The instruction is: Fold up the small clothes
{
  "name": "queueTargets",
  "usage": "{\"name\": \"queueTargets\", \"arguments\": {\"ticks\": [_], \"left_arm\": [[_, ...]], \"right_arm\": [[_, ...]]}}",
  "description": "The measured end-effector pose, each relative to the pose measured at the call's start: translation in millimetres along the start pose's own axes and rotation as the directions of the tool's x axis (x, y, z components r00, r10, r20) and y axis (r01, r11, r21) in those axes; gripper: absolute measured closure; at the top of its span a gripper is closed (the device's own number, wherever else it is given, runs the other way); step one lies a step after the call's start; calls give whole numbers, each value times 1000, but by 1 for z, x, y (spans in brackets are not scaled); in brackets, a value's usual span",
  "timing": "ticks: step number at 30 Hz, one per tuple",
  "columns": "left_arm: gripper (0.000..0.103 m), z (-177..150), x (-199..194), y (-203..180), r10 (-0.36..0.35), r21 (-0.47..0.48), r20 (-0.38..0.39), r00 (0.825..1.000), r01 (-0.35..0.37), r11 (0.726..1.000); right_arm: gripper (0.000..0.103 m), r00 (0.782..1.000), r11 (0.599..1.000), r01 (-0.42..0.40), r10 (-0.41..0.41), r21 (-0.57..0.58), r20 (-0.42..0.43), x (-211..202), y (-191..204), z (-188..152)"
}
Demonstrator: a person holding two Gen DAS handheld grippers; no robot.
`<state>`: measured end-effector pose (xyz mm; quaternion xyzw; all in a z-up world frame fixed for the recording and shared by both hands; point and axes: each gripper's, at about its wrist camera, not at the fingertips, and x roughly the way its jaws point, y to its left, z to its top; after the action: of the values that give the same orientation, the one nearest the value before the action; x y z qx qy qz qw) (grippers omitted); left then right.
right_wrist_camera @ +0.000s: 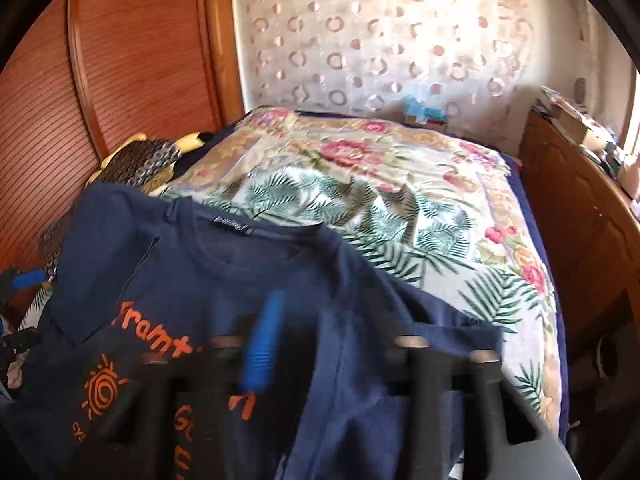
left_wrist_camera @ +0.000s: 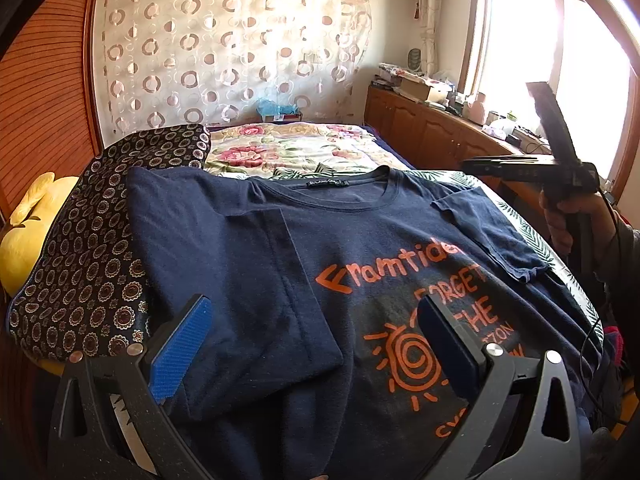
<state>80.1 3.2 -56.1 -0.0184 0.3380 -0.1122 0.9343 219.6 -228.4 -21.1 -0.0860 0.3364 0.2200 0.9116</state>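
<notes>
A navy T-shirt (left_wrist_camera: 360, 240) with orange print lies face up on the bed, its collar toward the far side. Both sleeves are folded in over the chest: the left sleeve (left_wrist_camera: 256, 280) and the right sleeve (left_wrist_camera: 492, 232). My left gripper (left_wrist_camera: 316, 344) hovers over the shirt's lower part, open, with only the fabric below it. A hand holds my right gripper (left_wrist_camera: 516, 140) up in the air off the shirt's right edge. In the blurred right wrist view, the right gripper (right_wrist_camera: 340, 352) stands open above the T-shirt (right_wrist_camera: 224, 280), with nothing between its pads.
A dark patterned pillow (left_wrist_camera: 100, 248) and a yellow plush toy (left_wrist_camera: 28, 236) lie left of the shirt. Beyond the collar stretch a leaf-print sheet (right_wrist_camera: 360, 208) and a floral bedspread (left_wrist_camera: 296, 148). A cluttered wooden cabinet (left_wrist_camera: 432, 128) runs along the bed's right side.
</notes>
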Motion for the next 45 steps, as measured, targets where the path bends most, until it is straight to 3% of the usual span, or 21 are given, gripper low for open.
{"name": "queueTargets", "arguments": {"ticks": [9, 18, 24, 29, 37, 38, 45], "left_arm": [[0, 16, 4, 22, 53, 5, 11, 999, -53, 999], [1, 44, 20, 65, 128, -2, 10, 992, -128, 992], [13, 58, 30, 96, 167, -44, 1, 986, -166, 985], [29, 66, 39, 114, 167, -62, -16, 986, -168, 984], [35, 72, 56, 128, 171, -65, -57, 984, -174, 983], [43, 72, 58, 129, 170, -65, -62, 983, -174, 983], [52, 77, 67, 136, 157, -75, -85, 984, -163, 984]], "right_arm": [[49, 994, 994, 107, -106, 33, -35, -2, -40, -28], [49, 984, 986, 150, -141, 76, -113, 35, -78, -43], [49, 982, 987, 140, -128, 79, -141, 50, -81, -35], [49, 982, 987, 143, -132, 76, -133, 51, -83, -36], [42, 982, 984, 146, -133, 98, -135, 43, -86, -43], [41, 983, 984, 143, -128, 107, -134, 43, -88, -43], [38, 981, 983, 152, -136, 106, -140, 44, -89, -41]]}}
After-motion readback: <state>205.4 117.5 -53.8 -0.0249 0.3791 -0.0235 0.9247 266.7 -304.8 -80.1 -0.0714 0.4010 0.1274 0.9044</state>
